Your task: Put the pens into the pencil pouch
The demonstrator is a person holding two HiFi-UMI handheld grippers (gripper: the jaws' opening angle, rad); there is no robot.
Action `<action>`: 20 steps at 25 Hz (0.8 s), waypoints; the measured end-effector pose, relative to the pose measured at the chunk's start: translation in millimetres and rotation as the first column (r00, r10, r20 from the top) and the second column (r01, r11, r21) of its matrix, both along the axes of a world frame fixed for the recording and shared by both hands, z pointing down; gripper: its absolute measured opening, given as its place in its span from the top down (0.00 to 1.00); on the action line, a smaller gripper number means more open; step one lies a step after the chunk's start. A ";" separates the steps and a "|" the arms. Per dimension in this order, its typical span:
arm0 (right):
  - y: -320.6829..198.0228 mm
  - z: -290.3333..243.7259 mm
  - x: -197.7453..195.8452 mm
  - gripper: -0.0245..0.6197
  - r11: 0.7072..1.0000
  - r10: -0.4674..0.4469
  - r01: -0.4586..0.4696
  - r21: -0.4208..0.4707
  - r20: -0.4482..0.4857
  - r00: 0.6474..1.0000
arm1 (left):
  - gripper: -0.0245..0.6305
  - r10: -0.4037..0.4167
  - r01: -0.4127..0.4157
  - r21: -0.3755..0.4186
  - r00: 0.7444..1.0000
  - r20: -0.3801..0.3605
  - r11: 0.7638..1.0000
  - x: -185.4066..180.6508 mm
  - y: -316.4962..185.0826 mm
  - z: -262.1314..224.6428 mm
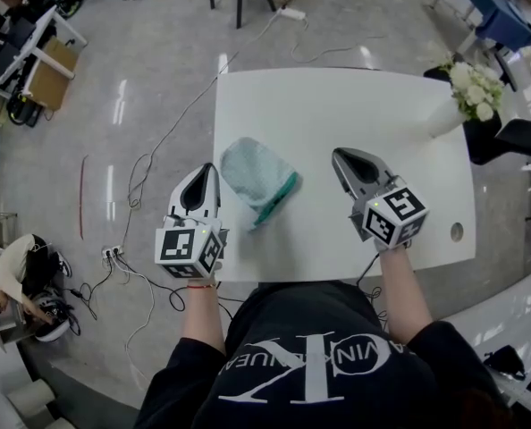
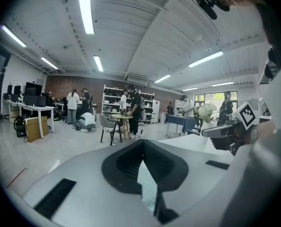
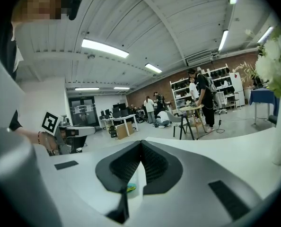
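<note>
Fingers of the left gripper [image 1: 213, 168] and right gripper [image 1: 338, 155] are pressed together, holding nothing. Between them, a soft pale-teal fabric pouch [image 1: 257, 179] lies on the smooth white table [image 1: 337, 105].

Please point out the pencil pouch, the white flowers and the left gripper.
pencil pouch [image 1: 255, 175], head view, middle of its light fabric side.
white flowers [image 1: 476, 86], head view, centre of the bunch of blossoms.
left gripper [image 1: 212, 170], head view, tip of its closed jaws.
</note>
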State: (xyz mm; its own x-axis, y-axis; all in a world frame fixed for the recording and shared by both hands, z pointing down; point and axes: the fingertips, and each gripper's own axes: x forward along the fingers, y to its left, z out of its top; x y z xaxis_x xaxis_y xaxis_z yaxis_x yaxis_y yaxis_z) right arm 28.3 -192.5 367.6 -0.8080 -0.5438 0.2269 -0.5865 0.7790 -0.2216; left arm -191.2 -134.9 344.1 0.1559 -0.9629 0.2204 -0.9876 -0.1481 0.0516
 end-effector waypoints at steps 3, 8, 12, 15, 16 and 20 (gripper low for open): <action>-2.2 -7.4 -2.4 0.95 1.000 -0.005 0.005 0.023 0.012 1.000 | 0.96 -0.012 0.012 0.018 1.000 0.001 1.000 -4.4 -0.4 -7.7; -3.1 -19.4 -5.5 0.95 0.999 -0.003 0.002 0.036 0.019 1.000 | 0.96 -0.027 0.026 0.036 1.000 0.013 0.999 -10.3 1.0 -16.1; -5.6 -25.0 -8.2 0.95 0.998 -0.009 0.007 0.060 0.030 1.000 | 0.96 -0.034 0.033 0.047 0.999 0.020 0.998 -15.1 1.1 -21.9; -7.5 -29.4 -12.1 0.95 0.997 -0.012 0.010 0.074 0.037 0.999 | 0.96 -0.041 0.039 0.054 0.999 0.023 0.998 -20.6 0.4 -26.4; -7.9 -30.9 -13.2 0.95 0.997 -0.013 0.010 0.077 0.038 0.999 | 0.96 -0.043 0.041 0.057 0.999 0.024 0.997 -22.4 0.1 -27.7; -10.2 -35.8 -14.3 0.95 0.996 -0.015 0.011 0.093 0.044 0.999 | 0.96 -0.053 0.051 0.076 0.998 0.025 0.996 -26.6 -1.5 -32.5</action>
State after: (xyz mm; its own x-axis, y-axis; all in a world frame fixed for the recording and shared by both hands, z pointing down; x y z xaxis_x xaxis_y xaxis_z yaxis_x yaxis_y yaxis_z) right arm 14.0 -202.7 331.8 -0.8230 -0.5505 0.1402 -0.5678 0.8046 -0.1738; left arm -217.8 -136.4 311.6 0.0997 -0.9835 0.1507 -0.9950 -0.0986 0.0151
